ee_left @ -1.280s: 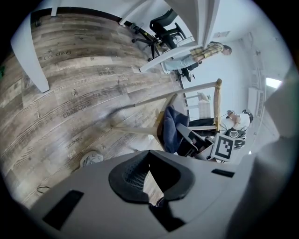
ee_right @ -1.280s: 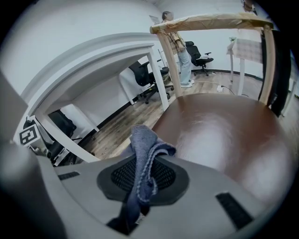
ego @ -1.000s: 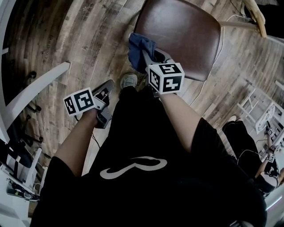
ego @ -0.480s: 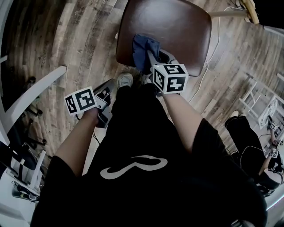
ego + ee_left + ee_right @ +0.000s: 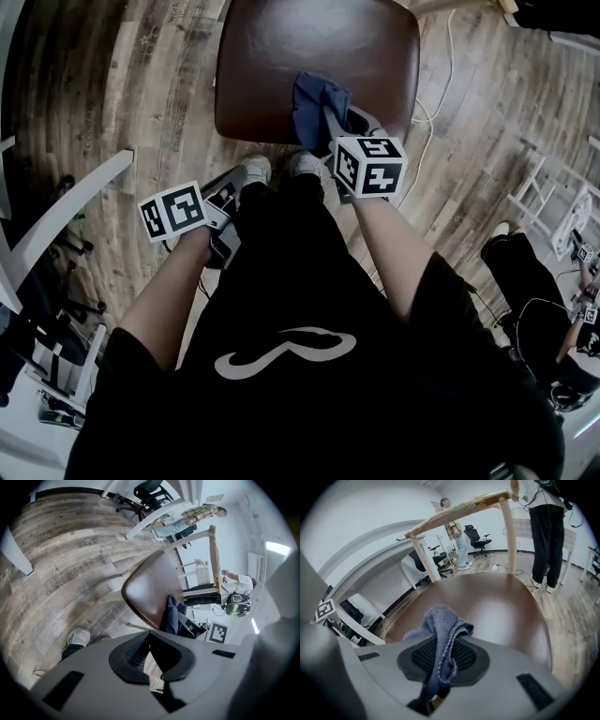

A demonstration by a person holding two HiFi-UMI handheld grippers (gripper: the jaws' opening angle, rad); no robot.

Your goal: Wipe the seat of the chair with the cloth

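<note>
The brown padded chair seat [image 5: 281,56] lies at the top of the head view, just beyond my shoes. A blue cloth [image 5: 314,105] rests on its near part, right of the middle. My right gripper [image 5: 330,120] is shut on that cloth, its marker cube nearer to me. In the right gripper view the cloth [image 5: 440,630] bunches up out of the shut jaws of the right gripper [image 5: 440,660] over the seat [image 5: 497,606]. My left gripper [image 5: 228,190] hangs low at the left over the floor, off the chair. In its own view the left gripper [image 5: 151,660] is shut and holds nothing.
Plank floor surrounds the chair. A white furniture leg [image 5: 66,202] slants at the left. A pale cable [image 5: 433,108] trails on the floor right of the seat. The chair's wooden back rail [image 5: 459,509] rises behind the seat. Other people [image 5: 546,522] stand beyond it.
The right gripper has carried the cloth from the seat's near left corner rightward onto the seat. The left gripper has stayed low at the left.
</note>
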